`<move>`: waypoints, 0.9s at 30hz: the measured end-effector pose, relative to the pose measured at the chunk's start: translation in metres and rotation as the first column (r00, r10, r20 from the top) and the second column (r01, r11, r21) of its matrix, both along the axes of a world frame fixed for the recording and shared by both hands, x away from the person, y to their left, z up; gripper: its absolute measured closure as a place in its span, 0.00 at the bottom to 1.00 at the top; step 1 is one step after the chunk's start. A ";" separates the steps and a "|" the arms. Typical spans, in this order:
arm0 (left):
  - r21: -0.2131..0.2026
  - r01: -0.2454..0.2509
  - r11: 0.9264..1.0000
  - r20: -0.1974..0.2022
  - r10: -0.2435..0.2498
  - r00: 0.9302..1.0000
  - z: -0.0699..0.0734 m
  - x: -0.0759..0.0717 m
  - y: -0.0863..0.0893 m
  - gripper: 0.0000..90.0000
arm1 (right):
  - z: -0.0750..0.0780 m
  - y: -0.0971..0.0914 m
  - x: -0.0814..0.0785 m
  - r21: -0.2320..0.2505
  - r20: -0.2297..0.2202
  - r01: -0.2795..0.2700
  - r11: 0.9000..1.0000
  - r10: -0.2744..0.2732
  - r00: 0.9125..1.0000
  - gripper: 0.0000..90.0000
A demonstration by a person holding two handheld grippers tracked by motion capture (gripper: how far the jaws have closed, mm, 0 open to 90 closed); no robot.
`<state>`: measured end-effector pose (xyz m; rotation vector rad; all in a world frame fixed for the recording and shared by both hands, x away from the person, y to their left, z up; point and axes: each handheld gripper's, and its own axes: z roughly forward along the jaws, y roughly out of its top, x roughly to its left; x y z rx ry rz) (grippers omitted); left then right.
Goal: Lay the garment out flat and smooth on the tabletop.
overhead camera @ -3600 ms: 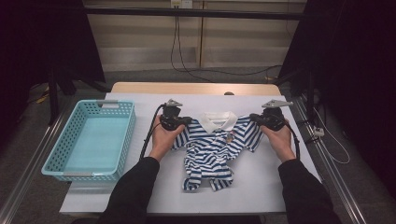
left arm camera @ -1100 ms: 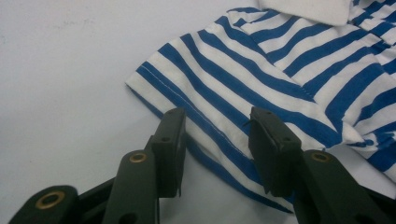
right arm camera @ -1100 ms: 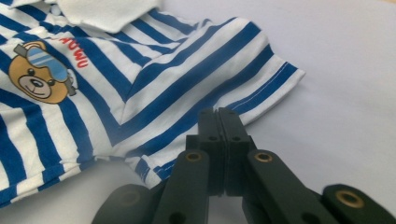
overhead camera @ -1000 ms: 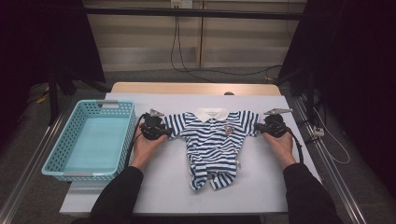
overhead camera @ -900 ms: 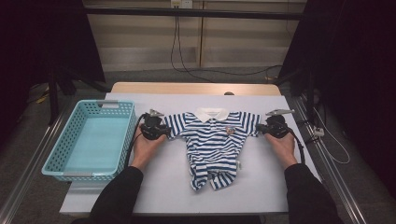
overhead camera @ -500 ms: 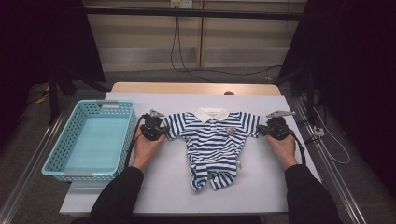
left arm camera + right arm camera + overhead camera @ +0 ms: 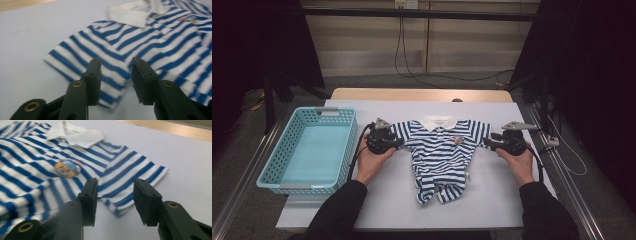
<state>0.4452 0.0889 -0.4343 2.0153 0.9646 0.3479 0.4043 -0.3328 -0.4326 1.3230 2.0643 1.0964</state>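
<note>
A small striped polo shirt (image 7: 439, 150) lies face up on the white table (image 7: 492, 200), collar toward the far edge and both short sleeves drawn out to the sides; the upper half is spread flat, while the lower hem remains bunched and twisted toward the near edge. The left claw (image 7: 398, 144) rests at the tip of the left-hand sleeve (image 7: 82, 62), its jaws having just been opening, now parted with sleeve cloth lying loose below the gap, gripped by neither pad. The right claw (image 7: 488, 142) stands likewise at the opposite sleeve (image 7: 135, 177), jaws just opened and holding nothing. Judged from this layout, the sleeve-spreading step appears complete and both sleeves released; smoothing the crumpled hem is apparently left, and perhaps folding and transfer to the empty turquoise basket (image 7: 272, 175) standing just left of the shirt.
</note>
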 end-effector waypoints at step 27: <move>-0.053 0.105 0.993 0.083 -0.100 0.991 0.018 -0.080 0.012 0.11 | 0.019 0.054 -0.086 0.067 0.093 -0.198 0.978 0.192 0.977 0.53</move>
